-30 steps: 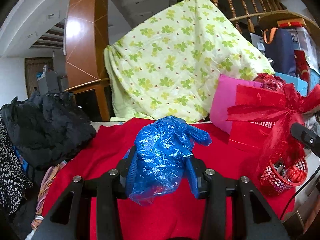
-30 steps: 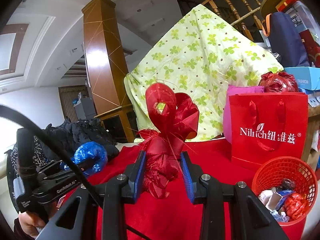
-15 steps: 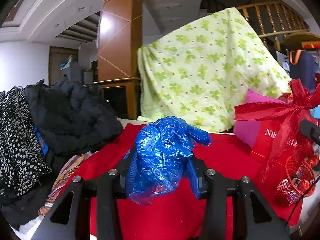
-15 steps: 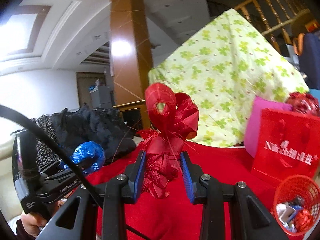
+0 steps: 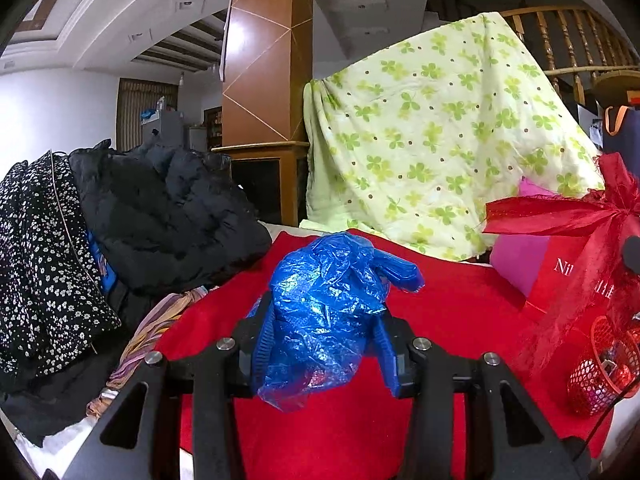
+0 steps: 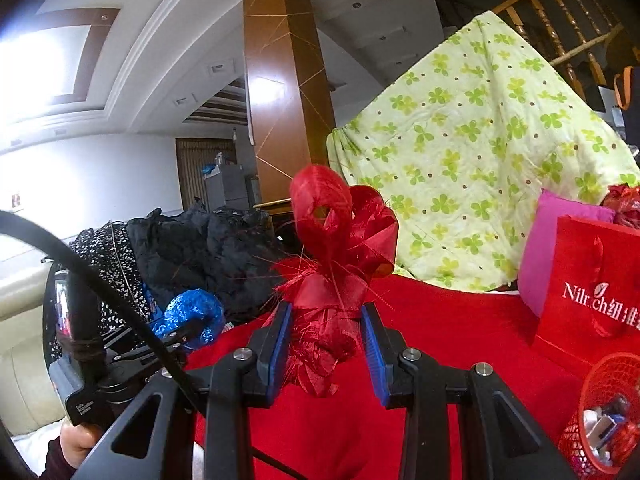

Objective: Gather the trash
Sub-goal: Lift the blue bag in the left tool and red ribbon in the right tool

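Gripping the blue bag [image 5: 320, 312] in the left tongs [image 5: 322, 344] and the red ribbon [image 6: 332, 280] in the right tongs [image 6: 326, 344], carry both over the red basket [image 6: 612, 372] before letting go.

Cloth-covered table [image 5: 460, 300] bearing: heap of clothes [image 5: 160, 216] lying at left, draped quilt [image 5: 440, 140] standing behind, paper bag [image 6: 592, 280] and mesh basket [image 6: 600, 376] sitting at right.

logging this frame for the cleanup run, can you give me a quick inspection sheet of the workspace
surface: red cloth covers it
job's things: blue plastic bag and red ribbon bundle both held; red mesh basket at right holds trash
clutter: black jacket, spotted garment, red gift bag, pink bag
grippers: left gripper shut on the bag; right gripper shut on the ribbon
cables: black cable crosses the right view
surroundings: green floral sheet, wooden pillar, stair railing
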Tool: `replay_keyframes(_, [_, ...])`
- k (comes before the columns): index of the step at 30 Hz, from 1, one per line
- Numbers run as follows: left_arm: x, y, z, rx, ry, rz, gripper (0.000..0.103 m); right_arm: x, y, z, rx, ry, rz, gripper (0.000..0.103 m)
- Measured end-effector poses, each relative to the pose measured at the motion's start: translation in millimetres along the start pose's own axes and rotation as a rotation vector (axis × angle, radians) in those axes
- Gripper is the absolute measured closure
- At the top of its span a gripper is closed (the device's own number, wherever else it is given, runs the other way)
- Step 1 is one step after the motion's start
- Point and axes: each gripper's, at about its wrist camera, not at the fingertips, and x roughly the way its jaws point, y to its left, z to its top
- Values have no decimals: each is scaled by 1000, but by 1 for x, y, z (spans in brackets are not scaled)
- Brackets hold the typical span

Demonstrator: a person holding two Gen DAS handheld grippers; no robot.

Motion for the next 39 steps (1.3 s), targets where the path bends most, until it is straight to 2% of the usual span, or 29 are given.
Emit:
replay_keyframes(14, [-3,-44,1,88,17,-39,55,-17,-38,-10,93,-22,-31,66])
replay_keyframes(27, [-16,-120,1,238,0,-93,55,-53,-100,-20,205,-65,-88,66])
replay_keyframes(39, [-19,-187,-7,343,21,-168,55,-83,-150,-34,286,-89,-146,66])
